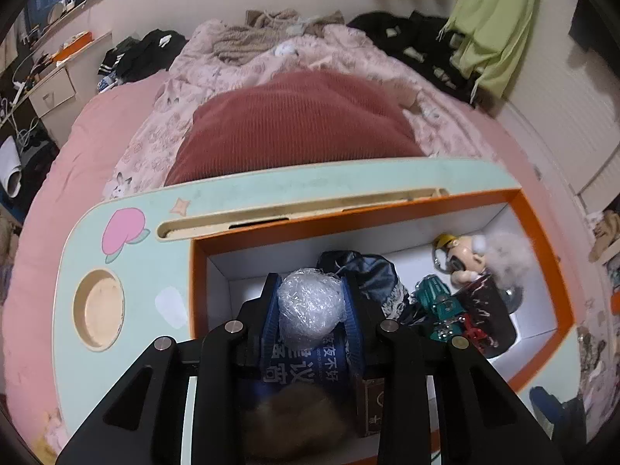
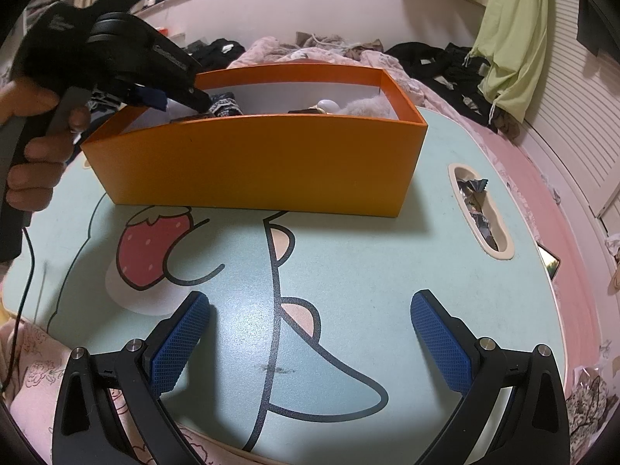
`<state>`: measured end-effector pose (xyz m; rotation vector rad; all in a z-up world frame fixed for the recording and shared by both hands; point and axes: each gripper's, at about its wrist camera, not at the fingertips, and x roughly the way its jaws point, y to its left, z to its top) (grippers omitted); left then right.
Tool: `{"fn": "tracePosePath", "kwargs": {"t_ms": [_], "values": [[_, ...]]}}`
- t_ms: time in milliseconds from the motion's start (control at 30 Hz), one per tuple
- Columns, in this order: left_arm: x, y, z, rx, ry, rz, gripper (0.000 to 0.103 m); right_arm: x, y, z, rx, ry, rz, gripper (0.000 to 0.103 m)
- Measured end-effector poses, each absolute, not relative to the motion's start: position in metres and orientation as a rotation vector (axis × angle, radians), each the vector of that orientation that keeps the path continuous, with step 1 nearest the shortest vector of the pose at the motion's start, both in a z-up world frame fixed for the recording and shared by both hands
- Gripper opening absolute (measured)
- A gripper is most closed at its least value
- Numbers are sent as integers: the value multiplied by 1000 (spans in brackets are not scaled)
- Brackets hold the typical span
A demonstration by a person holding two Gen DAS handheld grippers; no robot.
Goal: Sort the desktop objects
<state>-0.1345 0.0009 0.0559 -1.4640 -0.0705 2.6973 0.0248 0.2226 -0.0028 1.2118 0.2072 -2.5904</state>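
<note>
My left gripper [image 1: 310, 290] is shut on a ball of crumpled clear plastic wrap [image 1: 312, 306], both blue pads pressing its sides. It hangs over the left half of the open orange box [image 1: 348, 213]. In the right wrist view the left gripper [image 2: 201, 104], held by a hand [image 2: 35, 155], dips over the far left rim of the orange box [image 2: 263, 162]. The box holds a toy figure with a yellow helmet [image 1: 461, 255], a green toy [image 1: 434, 294], a dark pouch [image 1: 372, 271] and a blue printed item [image 1: 298, 364]. My right gripper [image 2: 310, 317] stands open above the bare tabletop, nothing between its fingers.
The box stands on a mint lap desk [image 2: 348, 271] with a cartoon print, set on a pink bed. The desk has a round cup recess [image 1: 99, 304], a long slot [image 1: 290, 209] and a handle hole stuffed with wrappers [image 2: 478, 209]. Clothes lie on the bed behind.
</note>
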Motion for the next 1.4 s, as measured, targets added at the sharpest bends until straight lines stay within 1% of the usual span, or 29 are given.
{"fn": "tracePosePath", "kwargs": {"t_ms": [100, 200, 267, 333, 400, 533, 633, 667, 700, 733, 767, 800, 900, 1000, 1033, 1067, 1133, 1167, 1200, 1400], "values": [[-111, -6, 81, -1310, -129, 2732, 32, 25, 223, -3, 1212, 207, -2590, 103], [-67, -4, 112, -1135, -177, 2707, 32, 25, 223, -2, 1211, 207, -2590, 103], [-36, 2, 121, -1064, -162, 2656, 32, 25, 223, -3, 1211, 207, -2590, 103], [-9, 10, 111, -1066, -105, 2594, 32, 25, 223, -3, 1211, 207, -2590, 103], [5, 14, 88, -1126, -90, 2551, 32, 25, 223, -3, 1211, 207, -2590, 103], [3, 17, 48, -1201, -83, 2540, 32, 25, 223, -3, 1210, 207, -2589, 103], [-5, 9, 40, -1217, -185, 2557, 34, 25, 223, -3, 1209, 206, -2589, 103], [-3, 2, 45, -1179, -276, 2532, 37, 25, 223, -3, 1210, 206, -2589, 103], [1, -4, 49, -1149, -321, 2520, 52, 25, 223, -3, 1210, 207, -2589, 103], [7, -10, 54, -1114, -348, 2523, 63, 25, 223, -3, 1210, 207, -2589, 103], [14, -14, 57, -1094, -344, 2544, 85, 25, 223, -3, 1210, 207, -2589, 103], [24, -16, 60, -1079, -308, 2586, 89, 25, 223, -3, 1210, 207, -2590, 103], [45, -10, 53, -1139, -103, 2636, 89, 25, 223, -3, 1210, 207, -2589, 103], [49, 0, 26, -1297, 77, 2599, 89, 25, 223, -4, 1210, 207, -2589, 103], [50, 2, 18, -1327, 101, 2595, 89, 25, 222, -4, 1210, 207, -2589, 103], [47, 4, 11, -1367, 113, 2590, 92, 25, 222, -4, 1211, 207, -2589, 103], [43, 5, 9, -1379, 111, 2604, 95, 25, 222, -4, 1210, 205, -2589, 103], [41, 5, 9, -1395, 112, 2606, 100, 25, 222, -4, 1211, 206, -2588, 103], [39, 5, 7, -1415, 106, 2604, 103, 25, 222, -5, 1210, 207, -2589, 103], [37, 5, 9, -1404, 99, 2610, 103, 25, 224, -4, 1212, 212, -2588, 103]]}}
